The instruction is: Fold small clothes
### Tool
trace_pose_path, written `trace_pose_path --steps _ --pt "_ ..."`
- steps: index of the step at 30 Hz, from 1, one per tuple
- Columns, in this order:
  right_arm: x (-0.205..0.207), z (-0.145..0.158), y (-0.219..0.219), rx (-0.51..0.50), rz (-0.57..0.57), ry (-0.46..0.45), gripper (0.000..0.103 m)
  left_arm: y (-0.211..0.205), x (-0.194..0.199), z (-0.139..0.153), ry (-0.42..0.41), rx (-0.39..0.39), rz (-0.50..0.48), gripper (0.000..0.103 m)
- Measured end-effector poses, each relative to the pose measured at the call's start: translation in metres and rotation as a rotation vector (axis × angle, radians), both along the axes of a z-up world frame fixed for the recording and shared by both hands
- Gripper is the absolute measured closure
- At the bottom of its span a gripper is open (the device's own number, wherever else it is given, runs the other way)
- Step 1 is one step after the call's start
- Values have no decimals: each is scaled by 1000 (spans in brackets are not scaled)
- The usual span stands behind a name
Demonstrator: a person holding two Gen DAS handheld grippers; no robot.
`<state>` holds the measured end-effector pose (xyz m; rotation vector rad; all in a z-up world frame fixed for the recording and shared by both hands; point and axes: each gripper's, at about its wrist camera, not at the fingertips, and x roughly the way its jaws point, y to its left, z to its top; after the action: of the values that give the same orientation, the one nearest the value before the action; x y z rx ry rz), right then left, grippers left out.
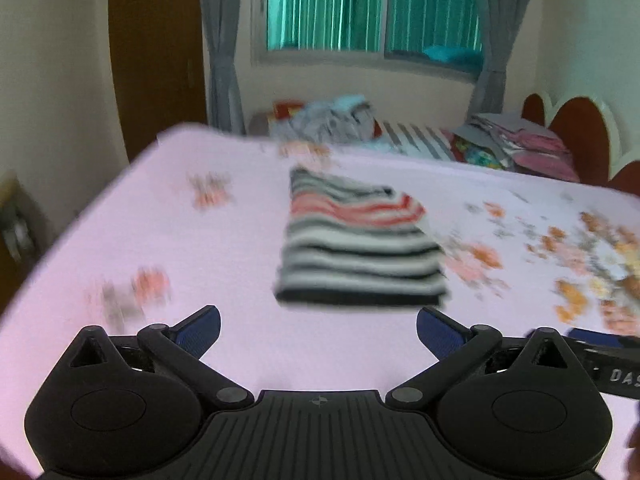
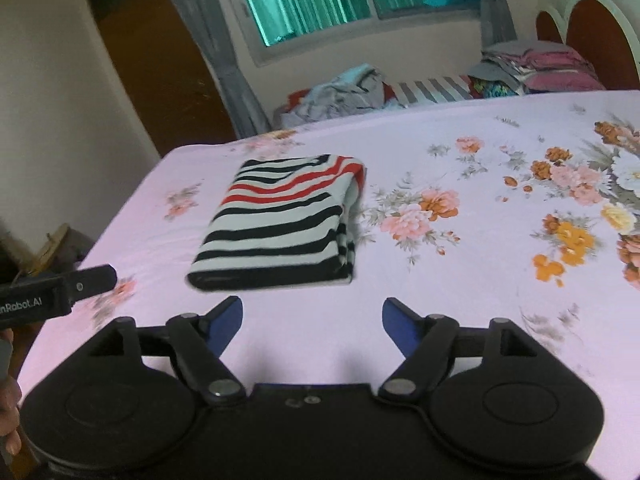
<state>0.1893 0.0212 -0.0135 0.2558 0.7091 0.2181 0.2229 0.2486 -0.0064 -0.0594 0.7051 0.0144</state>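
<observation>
Left wrist view: the left hand-held gripper (image 1: pixel 318 330) stands wide with nothing between its blue pads. Ahead of it the striped garment (image 1: pixel 358 246) lies on the pink floral bed (image 1: pixel 140 220) as a compact folded rectangle, apart from the gripper. This garment looks finished. Past the bed's far edge a loose pile of clothes (image 1: pixel 332 118) appears unfolded, so more work is probably left.

Right wrist view: the right hand-held gripper (image 2: pixel 312 326) is also parted and empty, short of the garment's near edge. The fold looks neat, layers stacked at its right side. The left gripper's tip shows at left.
</observation>
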Motion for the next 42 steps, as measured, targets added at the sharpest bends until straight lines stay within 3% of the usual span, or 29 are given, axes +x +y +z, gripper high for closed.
trace_pose_path --steps 3,5,8,12,19,23,29,42 --pt "-33 16 -1 -30 28 -26 23 6 -27 5 25 -36 67 0" --pt "-52 28 1 -55 34 -52 14 11 -46 8 12 -47 106 0" --pt "-80 48 3 -84 21 -110 2 18 -72 15 -24 -86 120 0" --pt "-108 71 9 -149 -27 -190 0 31 -100 27 -107 -197 140 0" --pt "-135 90 17 -197 -45 -262 0 19 -120 43 -108 -20 175 0" --pt "-142 93 18 -228 -61 -278 0 13 -128 50 -99 -31 154 0" --pt "-149 95 17 -209 -60 -291 0 0 -140 61 -101 16 116 0" --pt "-154 94 17 -202 -72 -295 0 -2 -152 69 -113 18 109 0"
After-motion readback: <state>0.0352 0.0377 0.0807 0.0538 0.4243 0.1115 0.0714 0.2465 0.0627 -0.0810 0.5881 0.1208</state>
